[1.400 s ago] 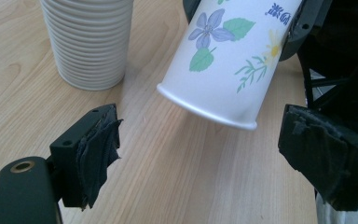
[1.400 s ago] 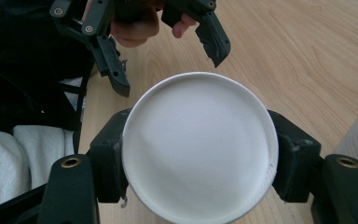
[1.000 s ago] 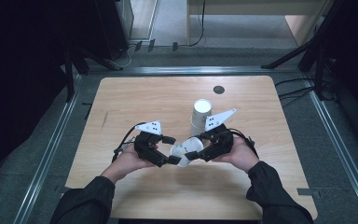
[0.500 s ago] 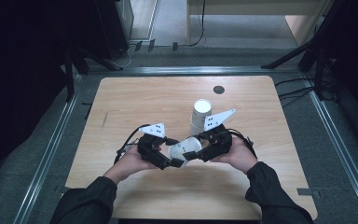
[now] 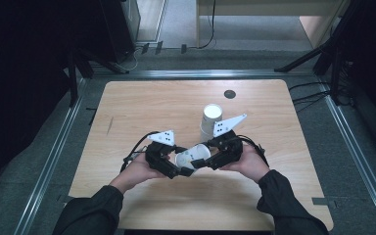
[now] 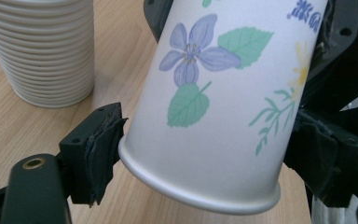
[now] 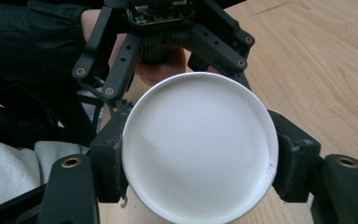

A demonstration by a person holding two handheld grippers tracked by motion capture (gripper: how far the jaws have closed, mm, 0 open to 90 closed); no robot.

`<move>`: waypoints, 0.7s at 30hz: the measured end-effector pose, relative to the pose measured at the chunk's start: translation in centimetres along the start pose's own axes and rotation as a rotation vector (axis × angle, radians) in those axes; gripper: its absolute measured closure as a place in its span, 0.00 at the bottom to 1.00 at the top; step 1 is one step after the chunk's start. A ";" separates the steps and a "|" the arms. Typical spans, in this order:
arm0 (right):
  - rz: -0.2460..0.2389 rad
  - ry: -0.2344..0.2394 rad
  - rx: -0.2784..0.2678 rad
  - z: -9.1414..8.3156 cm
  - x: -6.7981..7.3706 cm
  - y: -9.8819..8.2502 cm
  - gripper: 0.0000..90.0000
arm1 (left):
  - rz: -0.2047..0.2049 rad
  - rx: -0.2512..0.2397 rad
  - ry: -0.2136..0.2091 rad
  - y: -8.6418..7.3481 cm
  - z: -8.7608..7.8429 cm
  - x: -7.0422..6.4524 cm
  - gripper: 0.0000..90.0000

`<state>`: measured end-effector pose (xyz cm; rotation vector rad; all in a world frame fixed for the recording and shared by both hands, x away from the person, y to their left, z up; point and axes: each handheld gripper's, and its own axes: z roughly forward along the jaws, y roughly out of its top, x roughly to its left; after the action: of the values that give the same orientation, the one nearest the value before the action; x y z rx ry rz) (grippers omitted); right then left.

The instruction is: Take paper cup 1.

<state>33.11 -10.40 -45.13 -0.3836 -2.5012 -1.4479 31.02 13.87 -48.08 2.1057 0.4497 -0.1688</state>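
A paper cup [image 5: 192, 154] with printed flowers and leaves [image 6: 214, 93] lies tilted on its side just above the table, between both grippers. My right gripper [image 7: 200, 158] is shut on its white round end [image 7: 200, 144], a pad against each side. My left gripper [image 6: 205, 154] comes from the opposite side, and its jaws have just been closing on the rolled rim. Both of its pads [image 6: 103, 147] now touch the cup. In the high view the left gripper [image 5: 183, 169] and the right gripper [image 5: 203, 160] meet at the cup near the table's front middle.
A stack of several nested white paper cups [image 5: 210, 117] stands upright just behind the right hand, and in the left gripper view the stack [image 6: 51, 51] is at the upper left. A dark round hole [image 5: 229, 94] sits near the wooden table's [image 5: 142, 107] far edge. Metal rails run along its sides.
The left gripper's jaws have drawn in around the cup's rim. Both hands and the cup stay where they were.
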 end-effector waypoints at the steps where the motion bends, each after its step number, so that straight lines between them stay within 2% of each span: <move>1: 0.002 0.001 -0.003 0.0 0.0 0.0 0.38 | 0.004 0.001 0.002 0.0 0.0 0.0 0.20; 21: 0.018 0.007 0.001 -0.1 -0.1 0.0 0.37 | 0.010 0.003 0.002 0.0 0.0 -0.1 0.24</move>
<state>33.25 -10.53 -45.12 -0.3986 -2.4866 -1.4382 30.93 13.88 -48.04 2.1113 0.4399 -0.1614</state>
